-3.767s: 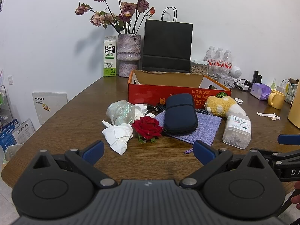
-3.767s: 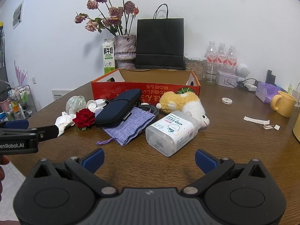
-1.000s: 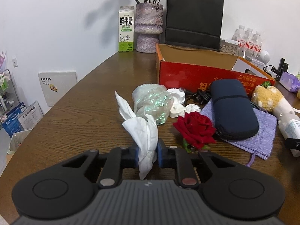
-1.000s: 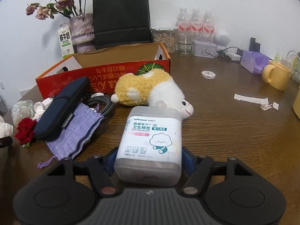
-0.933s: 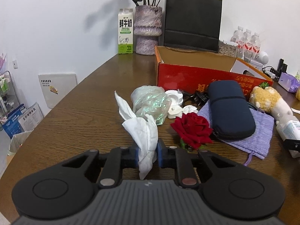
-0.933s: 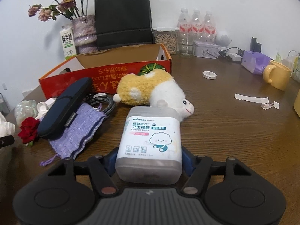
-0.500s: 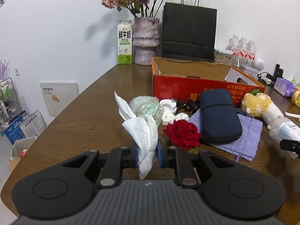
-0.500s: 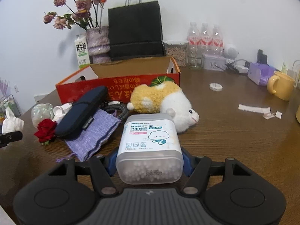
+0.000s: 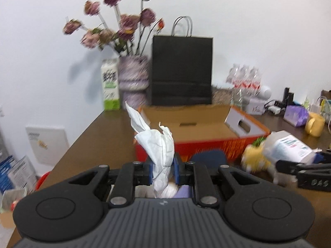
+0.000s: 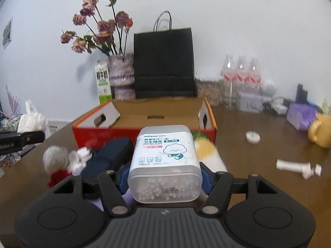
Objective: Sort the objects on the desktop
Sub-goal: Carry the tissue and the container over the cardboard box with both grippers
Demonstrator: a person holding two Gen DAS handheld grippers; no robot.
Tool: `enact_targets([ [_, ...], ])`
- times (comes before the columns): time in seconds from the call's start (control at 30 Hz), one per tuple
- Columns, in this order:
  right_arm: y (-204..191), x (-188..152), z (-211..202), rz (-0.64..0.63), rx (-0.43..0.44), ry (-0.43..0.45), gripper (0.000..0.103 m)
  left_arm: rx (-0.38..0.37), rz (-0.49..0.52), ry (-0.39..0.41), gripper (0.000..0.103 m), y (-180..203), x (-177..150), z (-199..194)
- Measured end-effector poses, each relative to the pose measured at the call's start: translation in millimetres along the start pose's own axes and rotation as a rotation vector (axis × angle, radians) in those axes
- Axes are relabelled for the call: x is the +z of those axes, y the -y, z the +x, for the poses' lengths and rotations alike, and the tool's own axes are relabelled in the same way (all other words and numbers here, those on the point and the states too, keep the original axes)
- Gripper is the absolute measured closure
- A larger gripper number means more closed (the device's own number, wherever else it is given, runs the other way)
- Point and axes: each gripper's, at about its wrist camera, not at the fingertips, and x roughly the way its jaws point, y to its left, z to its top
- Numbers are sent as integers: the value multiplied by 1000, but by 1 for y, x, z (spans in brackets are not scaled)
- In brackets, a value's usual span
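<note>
My left gripper (image 9: 163, 171) is shut on a crumpled white tissue (image 9: 157, 144), lifted above the table in front of the open red cardboard box (image 9: 198, 144). My right gripper (image 10: 164, 178) is shut on a clear cotton bud box (image 10: 165, 161), also raised, facing the same red box (image 10: 142, 133). In the left wrist view the cotton bud box (image 9: 287, 146) and the right gripper show at the right. In the right wrist view the tissue (image 10: 32, 121) and the left gripper appear at the left. A navy case (image 10: 107, 158), a red rose (image 10: 59, 175) and a plush toy (image 10: 209, 155) lie below.
A black paper bag (image 9: 182, 70), a vase of dried flowers (image 9: 133, 78) and a milk carton (image 9: 110, 84) stand behind the box. Water bottles (image 10: 241, 76), a yellow mug (image 10: 320, 130), paper scraps (image 10: 298, 167) and a purple pack (image 10: 300, 115) are on the right side.
Both grippers have risen from the table with their loads, the tissue and the cotton bud box, and now point more level toward the red box. The items on the table have dropped lower in view.
</note>
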Motion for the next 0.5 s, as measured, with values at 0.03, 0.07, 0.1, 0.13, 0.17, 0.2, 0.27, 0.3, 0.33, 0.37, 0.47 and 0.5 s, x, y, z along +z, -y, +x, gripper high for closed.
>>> enact_targets([
  [0.03, 0, 7, 5, -6, 0, 11, 40, -9, -2, 4, 85, 1, 8, 6],
  [0.07, 0, 15, 10, -10, 0, 22, 40, -12, -2, 7, 85, 4, 15, 14],
  [0.1, 0, 22, 16, -13, -1, 31, 40, -12, 0, 9, 85, 5, 22, 22],
  [0.13, 0, 30, 22, -14, -1, 40, 40, -7, 1, 8, 85, 6, 29, 31],
  [0.17, 0, 39, 28, -17, -1, 48, 40, -5, -2, 1, 85, 6, 35, 40],
  [0.2, 0, 46, 35, -21, -3, 55, 40, -10, -8, -5, 85, 6, 42, 49],
  [0.27, -1, 63, 49, -27, -5, 67, 40, -10, -18, -22, 85, 6, 55, 67],
  [0.3, -1, 71, 57, -26, -4, 68, 40, -10, -22, -29, 85, 6, 60, 76],
  [0.33, -1, 78, 65, -26, -3, 67, 40, -13, -26, -35, 85, 6, 66, 85],
  [0.37, -2, 86, 74, -25, -2, 66, 40, -13, -31, -43, 85, 5, 71, 94],
  [0.47, -3, 108, 102, -27, 0, 54, 40, -10, -43, -78, 85, 5, 84, 122],
  [0.5, -3, 114, 112, -32, -3, 48, 40, -9, -46, -93, 85, 6, 87, 132],
])
